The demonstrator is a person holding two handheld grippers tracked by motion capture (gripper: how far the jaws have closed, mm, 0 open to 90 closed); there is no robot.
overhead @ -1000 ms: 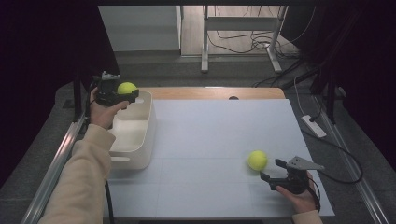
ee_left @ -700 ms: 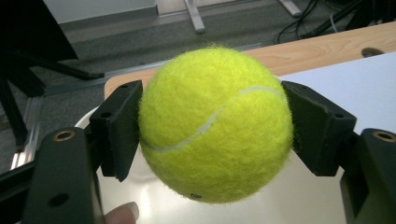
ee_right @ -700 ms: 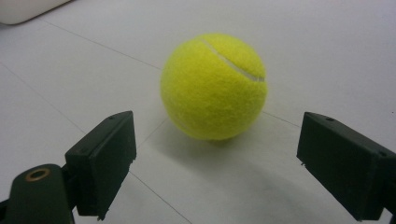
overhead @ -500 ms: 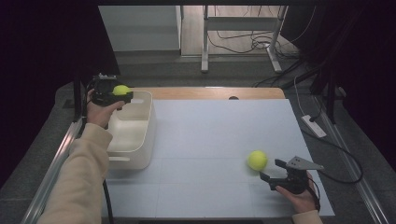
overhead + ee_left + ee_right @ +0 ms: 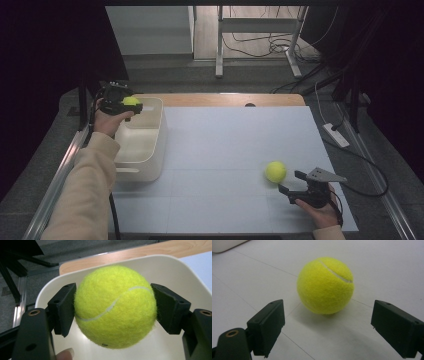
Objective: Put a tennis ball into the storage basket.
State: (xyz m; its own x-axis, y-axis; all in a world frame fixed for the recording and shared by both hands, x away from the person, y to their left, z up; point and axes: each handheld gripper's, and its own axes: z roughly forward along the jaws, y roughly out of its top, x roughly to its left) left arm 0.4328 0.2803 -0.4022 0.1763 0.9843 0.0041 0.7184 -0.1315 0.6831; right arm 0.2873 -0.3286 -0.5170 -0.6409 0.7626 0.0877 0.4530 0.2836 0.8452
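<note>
The left gripper [image 5: 131,106] is held up over the far end of the white plastic bin [image 5: 150,165], at the left side of the counter [image 5: 220,150]. The left forearm, in a cream sleeve [image 5: 85,190], is stretched forward from the bottom edge of the high view, and the hand is wrapped around the gripper body from below. The fingers [image 5: 63,307] of this gripper are pointed toward the right of the high view and a little downward. They are closed on a yellow tennis ball [image 5: 115,306]; in the left gripper view both black pads are pressed against its sides, one at each side. The inside of the bin is seen directly behind and below the held ball.

The right gripper [image 5: 292,182] is kept low over the white counter, near its front right corner. The right hand is seen under it, with the wrist close to the counter edge, and the fingers [image 5: 267,325] are pointed toward the left and slightly away from the person. These fingers are spread wide and nothing is held by them. A second tennis ball [image 5: 325,285] is lying on the counter just ahead of the finger tips, centred before the gap and not touched by either pad. It is well apart from the bin.
</note>
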